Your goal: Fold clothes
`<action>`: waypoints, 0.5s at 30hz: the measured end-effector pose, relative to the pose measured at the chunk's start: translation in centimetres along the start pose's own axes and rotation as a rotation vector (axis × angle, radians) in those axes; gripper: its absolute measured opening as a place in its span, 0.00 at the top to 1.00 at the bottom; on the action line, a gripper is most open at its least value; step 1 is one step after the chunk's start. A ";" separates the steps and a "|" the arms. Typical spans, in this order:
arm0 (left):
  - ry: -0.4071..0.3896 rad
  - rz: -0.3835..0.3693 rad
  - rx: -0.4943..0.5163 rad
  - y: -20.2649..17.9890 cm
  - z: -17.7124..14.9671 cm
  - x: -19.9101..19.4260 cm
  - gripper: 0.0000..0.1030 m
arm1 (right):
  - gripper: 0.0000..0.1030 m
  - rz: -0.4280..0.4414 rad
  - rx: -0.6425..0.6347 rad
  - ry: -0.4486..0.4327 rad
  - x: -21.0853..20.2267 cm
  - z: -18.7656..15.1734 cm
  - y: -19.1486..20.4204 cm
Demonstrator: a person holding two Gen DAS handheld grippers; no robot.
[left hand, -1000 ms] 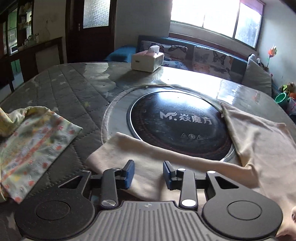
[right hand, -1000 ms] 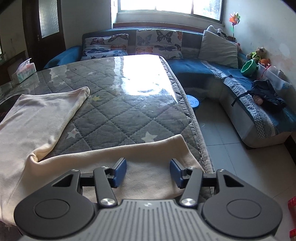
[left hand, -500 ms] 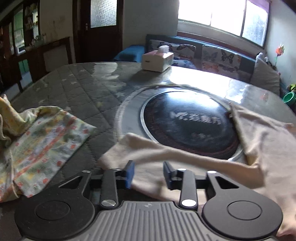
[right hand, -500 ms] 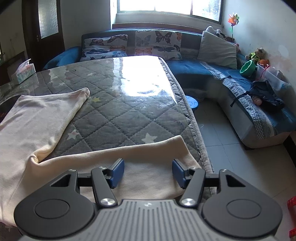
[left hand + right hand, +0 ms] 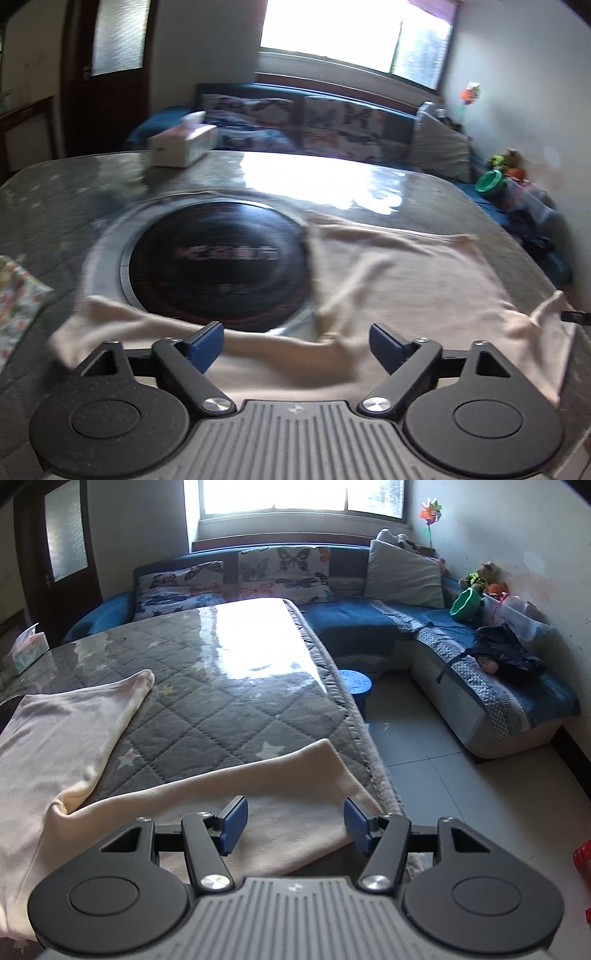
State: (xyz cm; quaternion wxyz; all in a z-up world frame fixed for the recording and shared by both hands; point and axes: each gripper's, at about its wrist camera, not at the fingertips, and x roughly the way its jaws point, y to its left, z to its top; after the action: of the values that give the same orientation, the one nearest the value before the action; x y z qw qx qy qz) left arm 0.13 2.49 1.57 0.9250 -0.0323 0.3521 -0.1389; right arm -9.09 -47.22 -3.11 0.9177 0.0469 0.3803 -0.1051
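A cream garment (image 5: 399,273) lies spread on the quilted table, one leg across the front of the round black hotplate. My left gripper (image 5: 295,345) is open and empty, just above the garment's near edge. The same cream garment (image 5: 48,746) shows in the right wrist view, with one leg (image 5: 280,797) lying along the table's near right corner. My right gripper (image 5: 293,825) is open and empty, low over that leg. The left wrist view is blurred by motion.
A round black hotplate (image 5: 218,258) sits in the table's middle. A tissue box (image 5: 183,146) stands at the far side. A floral cloth (image 5: 18,291) lies at the left edge. A blue sofa (image 5: 388,616) and tiled floor (image 5: 461,794) are beyond the table's right edge.
My left gripper has opened wide and swung to the right, so more of the cream garment is in view. My right gripper has opened a little wider and stayed over the leg.
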 end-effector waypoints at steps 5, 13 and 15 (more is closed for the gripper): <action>-0.002 -0.056 0.046 -2.7 0.1 0.5 0.07 | 0.43 -0.014 0.011 -0.004 0.1 0.1 -0.3; 0.009 -0.109 0.069 -5.7 0.0 1.4 0.00 | 0.50 -0.037 0.031 -0.003 0.6 0.2 -0.8; 0.017 -0.118 0.075 -6.4 -0.1 1.5 0.00 | 0.51 -0.039 0.035 -0.003 0.6 0.2 -0.9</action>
State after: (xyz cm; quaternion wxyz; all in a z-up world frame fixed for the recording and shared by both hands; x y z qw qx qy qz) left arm -0.34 -4.05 1.51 0.9127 -0.0170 0.3521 -0.2068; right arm -8.78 -48.21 -3.44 0.9150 0.0552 0.3781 -0.1297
